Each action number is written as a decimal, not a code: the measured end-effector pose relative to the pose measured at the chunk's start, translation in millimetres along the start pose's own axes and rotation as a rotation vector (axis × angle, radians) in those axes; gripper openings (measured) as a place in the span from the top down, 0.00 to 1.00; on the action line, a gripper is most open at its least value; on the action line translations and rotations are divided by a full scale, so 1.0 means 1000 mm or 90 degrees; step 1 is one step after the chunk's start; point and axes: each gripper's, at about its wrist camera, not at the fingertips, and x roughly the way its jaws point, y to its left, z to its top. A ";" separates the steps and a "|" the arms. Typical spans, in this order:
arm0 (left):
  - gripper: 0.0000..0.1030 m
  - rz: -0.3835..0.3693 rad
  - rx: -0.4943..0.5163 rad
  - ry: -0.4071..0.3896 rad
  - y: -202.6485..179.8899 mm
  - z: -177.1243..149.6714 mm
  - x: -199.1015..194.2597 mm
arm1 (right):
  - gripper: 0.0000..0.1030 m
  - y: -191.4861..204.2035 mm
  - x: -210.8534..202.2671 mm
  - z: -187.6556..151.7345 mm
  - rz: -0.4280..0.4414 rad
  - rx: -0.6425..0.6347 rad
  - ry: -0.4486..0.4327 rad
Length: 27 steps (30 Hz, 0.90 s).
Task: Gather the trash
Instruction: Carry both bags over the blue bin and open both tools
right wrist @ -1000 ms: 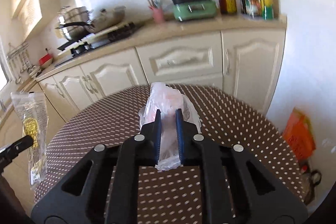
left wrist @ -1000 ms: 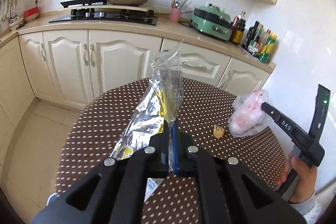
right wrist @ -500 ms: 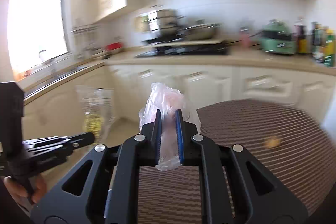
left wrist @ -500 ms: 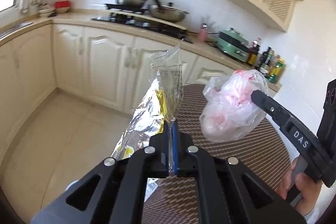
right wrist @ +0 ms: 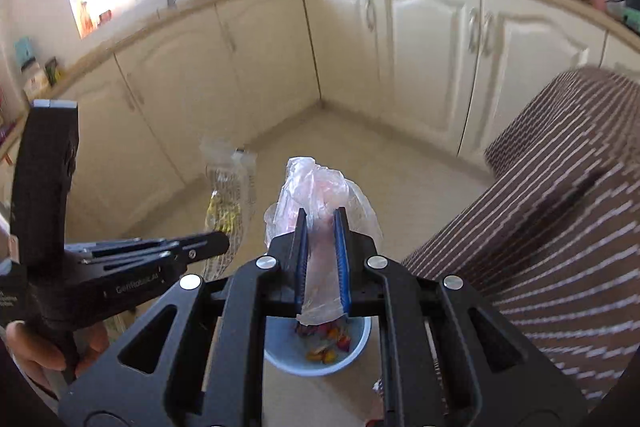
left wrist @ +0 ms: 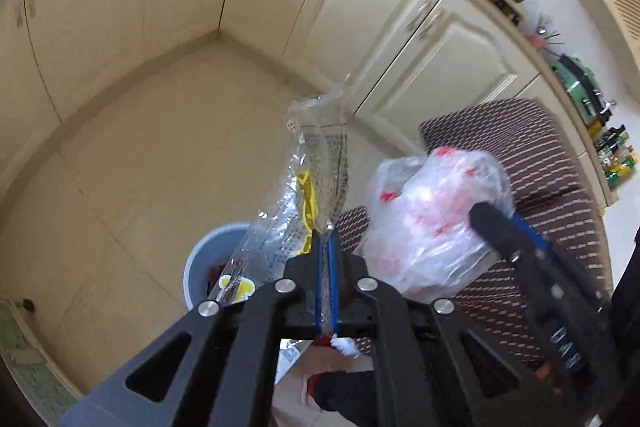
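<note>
While both grippers hang above the pale tiled floor [left wrist: 132, 147], each one holds a piece of trash. The left gripper [left wrist: 326, 247] has its two blue-lined jaws pressed together on a clear crinkled plastic wrapper with yellow print [left wrist: 316, 179], which stands up from the fingertips and also trails down to the left side. In the right wrist view this same wrapper [right wrist: 230, 199] shows beyond the tip of the left gripper [right wrist: 218, 243], and a hand [right wrist: 40, 347] grips its black handle at the lower left.

The right gripper [right wrist: 322, 219] has its jaws clamped on a crumpled thin white plastic bag with pink-red marks [right wrist: 320, 187]; the bag rises above the fingertips and a flap of it hangs out under the jaws. From the left wrist view the bag [left wrist: 432, 219] looks like a full, puffy bundle at the end of the right gripper [left wrist: 484, 219].

Below on the floor stands a round light blue trash bin [right wrist: 356, 347] with some colourful scraps inside. In the left wrist view the bin [left wrist: 200, 267] lies under the hanging part of the wrapper. The bag is just over the bin in the right wrist view.

A round table with a brown white-dotted cloth [left wrist: 552, 195] is to the right, near the bin. Cream cabinet doors [right wrist: 432, 39] run along the walls.
</note>
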 end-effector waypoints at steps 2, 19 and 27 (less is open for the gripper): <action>0.97 -0.003 -0.017 0.034 0.013 -0.004 0.030 | 0.88 0.003 0.029 -0.016 0.001 0.001 0.037; 0.58 0.058 -0.077 0.149 0.061 -0.034 0.128 | 0.87 0.000 0.153 -0.069 -0.005 0.033 0.190; 0.55 0.071 -0.076 0.143 0.064 -0.031 0.122 | 0.86 0.004 0.165 -0.065 0.000 0.036 0.193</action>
